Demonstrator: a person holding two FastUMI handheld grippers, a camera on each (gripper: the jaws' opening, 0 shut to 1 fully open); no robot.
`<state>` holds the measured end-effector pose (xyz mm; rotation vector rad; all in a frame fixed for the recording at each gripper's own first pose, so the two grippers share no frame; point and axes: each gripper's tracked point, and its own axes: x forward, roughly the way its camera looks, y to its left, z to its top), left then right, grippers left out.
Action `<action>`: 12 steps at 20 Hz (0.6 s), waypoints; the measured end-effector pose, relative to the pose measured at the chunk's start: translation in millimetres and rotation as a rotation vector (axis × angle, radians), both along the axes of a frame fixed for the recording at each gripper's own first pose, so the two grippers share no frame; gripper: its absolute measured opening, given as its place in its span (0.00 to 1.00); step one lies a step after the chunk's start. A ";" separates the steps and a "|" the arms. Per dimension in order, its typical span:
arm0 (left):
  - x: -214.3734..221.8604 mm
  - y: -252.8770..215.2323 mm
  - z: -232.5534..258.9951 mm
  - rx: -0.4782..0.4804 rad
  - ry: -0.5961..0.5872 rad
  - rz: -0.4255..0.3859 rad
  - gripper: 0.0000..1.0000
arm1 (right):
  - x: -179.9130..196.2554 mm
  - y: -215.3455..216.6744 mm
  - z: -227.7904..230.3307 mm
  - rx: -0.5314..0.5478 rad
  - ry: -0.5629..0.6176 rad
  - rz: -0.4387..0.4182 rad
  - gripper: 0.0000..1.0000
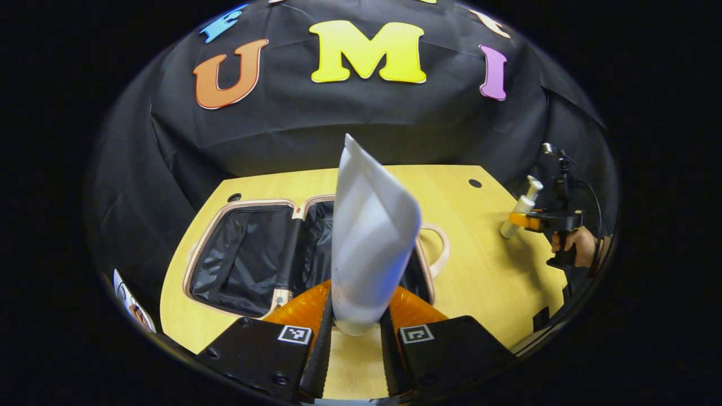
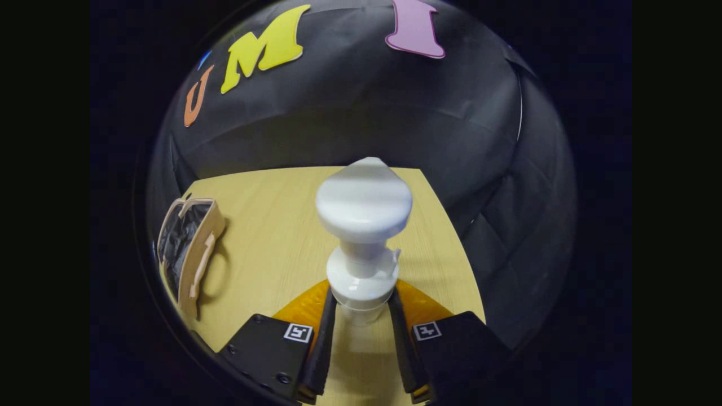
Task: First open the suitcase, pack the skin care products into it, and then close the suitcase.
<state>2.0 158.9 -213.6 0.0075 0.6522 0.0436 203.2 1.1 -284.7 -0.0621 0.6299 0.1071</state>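
— Between our left gripper's fingers we have a white squeeze tube clamped near its lower end, standing up with its flat crimped end on top. Just beyond it the suitcase lies open on the wooden table, its black lining bare as far as we can see.

— And our right gripper is closed on the neck of a white pump bottle, upright, pump head on top. From this side the suitcase sits well off to the left. In the left gripper view we see the same gripper, held by a hand, hanging above the table's right part.

— So we judge opening done and packing barely begun: both products are gripped, neither inside yet.

— Then we still have to place both and shut the lid. Whether more products wait elsewhere, we cannot tell.
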 end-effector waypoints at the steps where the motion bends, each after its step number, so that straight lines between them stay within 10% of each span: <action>1: 3.9 7.6 -5.8 -0.010 0.012 0.012 0.42 | -8.2 5.3 8.2 0.002 -0.009 0.005 0.48; 12: 52.6 47.3 -97.2 -0.046 0.187 0.025 0.41 | -132.5 88.0 31.0 0.101 0.076 0.046 0.46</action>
